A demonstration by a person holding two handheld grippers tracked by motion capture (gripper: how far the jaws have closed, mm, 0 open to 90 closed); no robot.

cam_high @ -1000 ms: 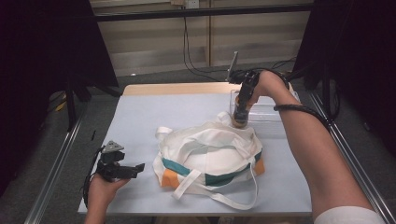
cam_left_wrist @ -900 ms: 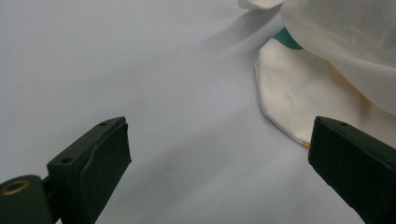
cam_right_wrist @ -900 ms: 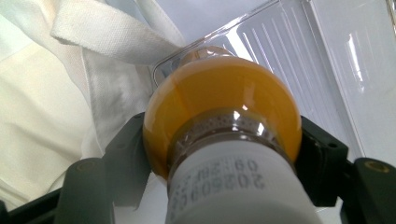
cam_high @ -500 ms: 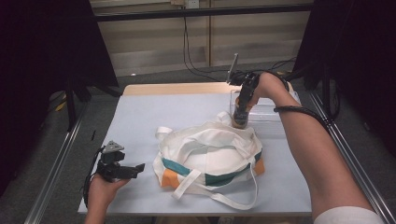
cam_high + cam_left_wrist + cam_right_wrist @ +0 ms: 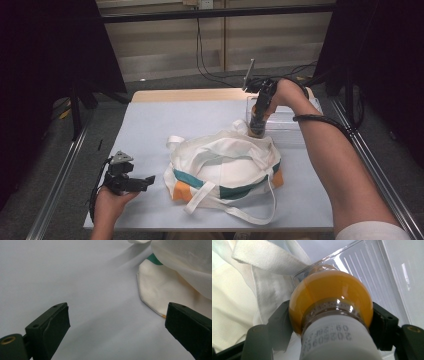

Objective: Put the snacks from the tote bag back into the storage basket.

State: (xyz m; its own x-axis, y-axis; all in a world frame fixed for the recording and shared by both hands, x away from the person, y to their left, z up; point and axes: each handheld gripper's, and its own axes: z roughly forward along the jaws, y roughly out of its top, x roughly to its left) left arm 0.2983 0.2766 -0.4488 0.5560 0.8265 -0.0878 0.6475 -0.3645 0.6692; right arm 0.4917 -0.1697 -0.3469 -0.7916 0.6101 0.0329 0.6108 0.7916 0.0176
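A white tote bag (image 5: 225, 167) with teal and orange bands lies in the middle of the pale table (image 5: 165, 120). My right gripper (image 5: 258, 125) points down at the bag's far edge, shut on a bottle of orange liquid (image 5: 332, 295) with a white cap; the bottle (image 5: 258, 112) hangs between the bag's rim and a clear plastic tray (image 5: 292, 120). In the right gripper view, both black jaws of my right gripper (image 5: 332, 321) press on the bottle's shoulder. My left gripper (image 5: 146, 181) rests low at the table's near left, open, aimed at the bag. Between its jaws (image 5: 117, 325) is bare table, with the bag's corner (image 5: 160, 287) just beyond.
The clear tray (image 5: 372, 267) stands at the back right of the table, right behind the bottle. Bag straps (image 5: 235, 212) trail toward the front edge. Metal rails (image 5: 55, 185) run along both sides of the table, and cables (image 5: 205, 55) hang behind it.
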